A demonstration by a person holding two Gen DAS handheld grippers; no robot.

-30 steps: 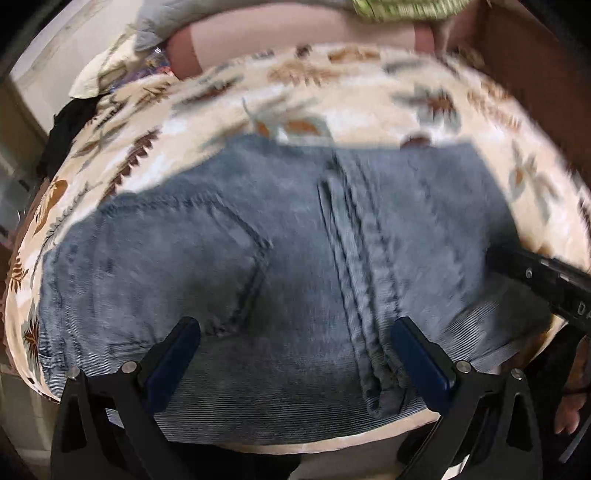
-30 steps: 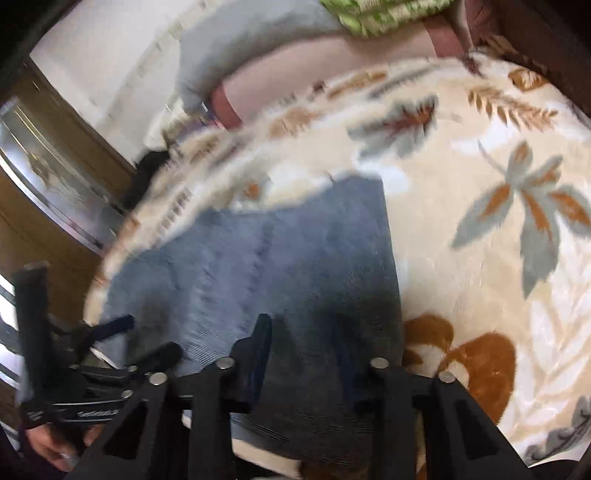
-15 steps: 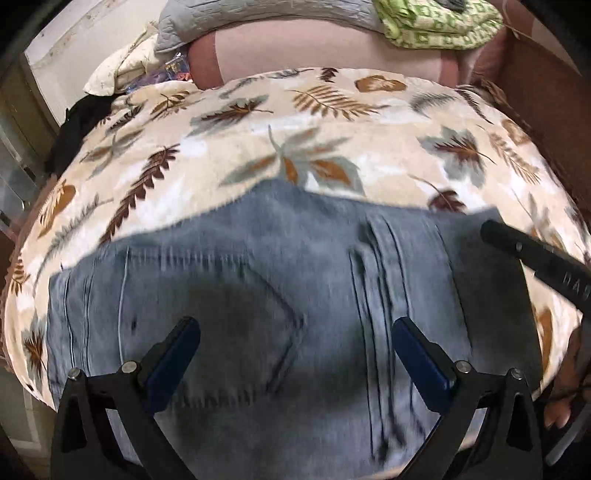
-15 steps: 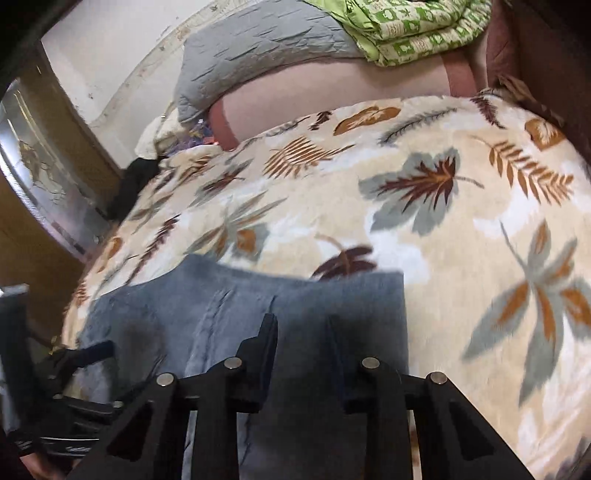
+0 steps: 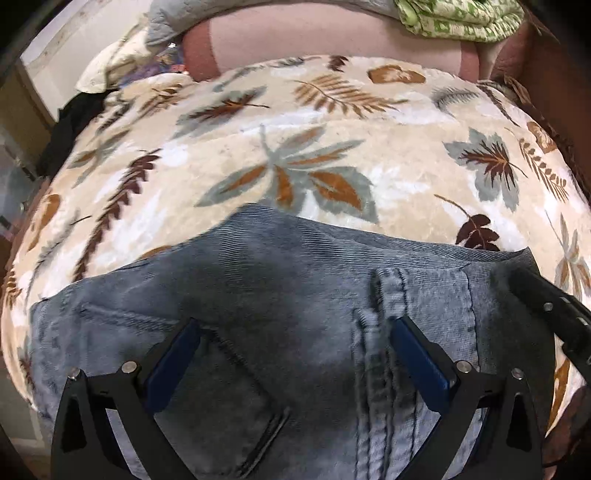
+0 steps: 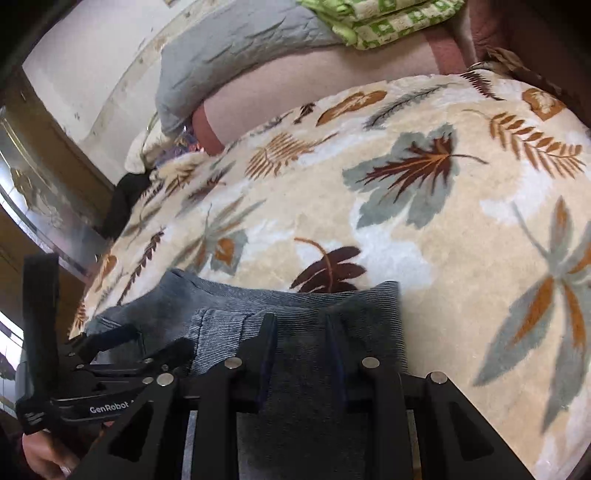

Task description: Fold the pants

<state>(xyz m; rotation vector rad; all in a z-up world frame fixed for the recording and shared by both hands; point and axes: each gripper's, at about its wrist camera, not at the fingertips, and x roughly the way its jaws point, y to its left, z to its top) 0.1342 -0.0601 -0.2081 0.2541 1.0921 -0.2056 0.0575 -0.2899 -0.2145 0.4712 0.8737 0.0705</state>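
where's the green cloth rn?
Top right in both wrist views: the green cloth sits at the far end of the bed, right of the grey quilt, beyond the leaf blanket.

Soft indoor light; slight motion blur; strong fisheye bulge, dark vignette corners; dark shadows near tools.
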